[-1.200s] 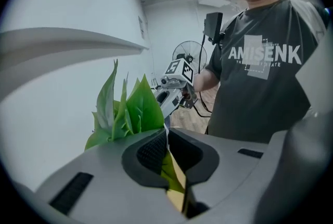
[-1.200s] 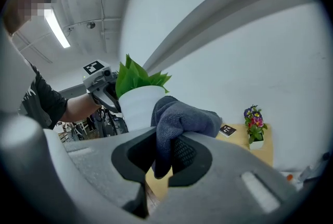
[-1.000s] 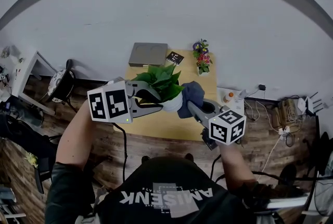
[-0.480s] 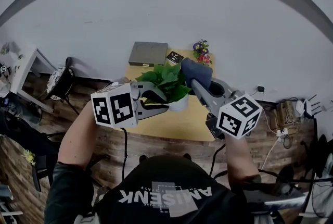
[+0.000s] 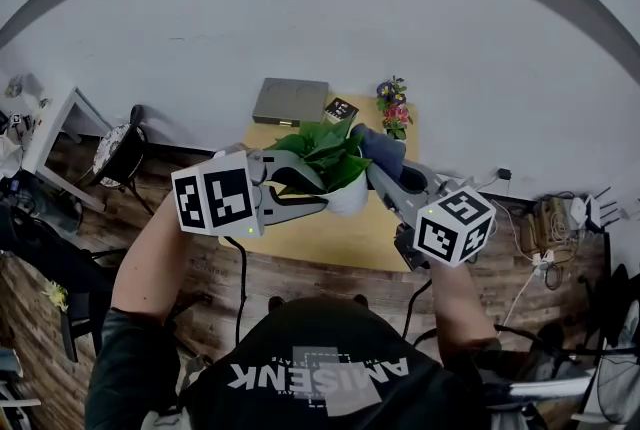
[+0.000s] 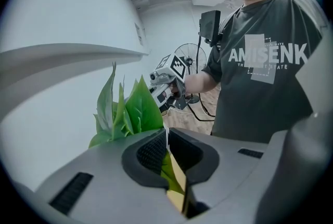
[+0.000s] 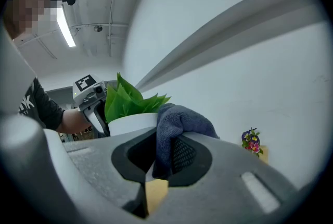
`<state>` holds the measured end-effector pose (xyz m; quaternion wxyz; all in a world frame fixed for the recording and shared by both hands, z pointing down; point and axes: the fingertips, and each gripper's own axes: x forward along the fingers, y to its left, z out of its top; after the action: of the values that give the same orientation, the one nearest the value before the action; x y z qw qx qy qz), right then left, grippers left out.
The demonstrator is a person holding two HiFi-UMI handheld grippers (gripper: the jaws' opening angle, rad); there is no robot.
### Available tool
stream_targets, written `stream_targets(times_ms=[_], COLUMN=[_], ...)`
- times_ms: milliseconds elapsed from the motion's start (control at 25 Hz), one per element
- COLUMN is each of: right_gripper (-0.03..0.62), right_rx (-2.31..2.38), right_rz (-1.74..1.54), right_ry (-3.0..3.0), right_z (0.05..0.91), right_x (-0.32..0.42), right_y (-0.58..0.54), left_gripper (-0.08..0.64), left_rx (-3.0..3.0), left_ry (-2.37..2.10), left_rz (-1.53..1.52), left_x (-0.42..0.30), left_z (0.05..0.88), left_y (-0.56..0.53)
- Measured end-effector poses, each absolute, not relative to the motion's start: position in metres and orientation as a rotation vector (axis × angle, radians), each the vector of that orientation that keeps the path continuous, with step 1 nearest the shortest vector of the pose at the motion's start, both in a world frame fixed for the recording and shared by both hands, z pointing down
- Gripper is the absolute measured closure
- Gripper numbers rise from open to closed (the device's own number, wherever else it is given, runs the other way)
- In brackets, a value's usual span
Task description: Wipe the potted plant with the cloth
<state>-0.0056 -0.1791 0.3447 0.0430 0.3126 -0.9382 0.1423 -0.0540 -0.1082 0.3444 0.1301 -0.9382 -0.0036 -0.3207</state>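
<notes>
Over the wooden surface (image 5: 312, 240), the right tool (image 7: 164, 151), clamping the cloth (image 7: 179, 116), has risen to wipe foliage (image 5: 326, 158); left tool (image 6: 167, 140) pinches a leaf (image 6: 172, 173).

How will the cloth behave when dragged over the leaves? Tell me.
Likely floppy: the cloth droops in folds over the right tool. Probably grippy, not slippery: its surface looks fuzzy. It should wrap around the leaves rather than push them.

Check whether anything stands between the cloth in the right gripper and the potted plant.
Nothing visible does. The cloth, clamped by the right gripper, sits directly beside the leaves and white pot of the potted plant.
</notes>
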Motion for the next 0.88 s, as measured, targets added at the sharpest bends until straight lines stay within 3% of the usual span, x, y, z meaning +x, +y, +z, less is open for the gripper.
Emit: stream_targets(times_ms=[880], right_gripper=[0.555], right_rx=[0.891], right_rz=[0.714], right_ry=[-2.845], right_z=[0.413], right_x=[0.031], right_y=[-0.168], left_gripper=[0.541], left_rx=[-2.788], left_ry=[-0.127], left_rz=[-0.883], left_x=[-0.046], left_z=[0.339], left_y=[-0.110])
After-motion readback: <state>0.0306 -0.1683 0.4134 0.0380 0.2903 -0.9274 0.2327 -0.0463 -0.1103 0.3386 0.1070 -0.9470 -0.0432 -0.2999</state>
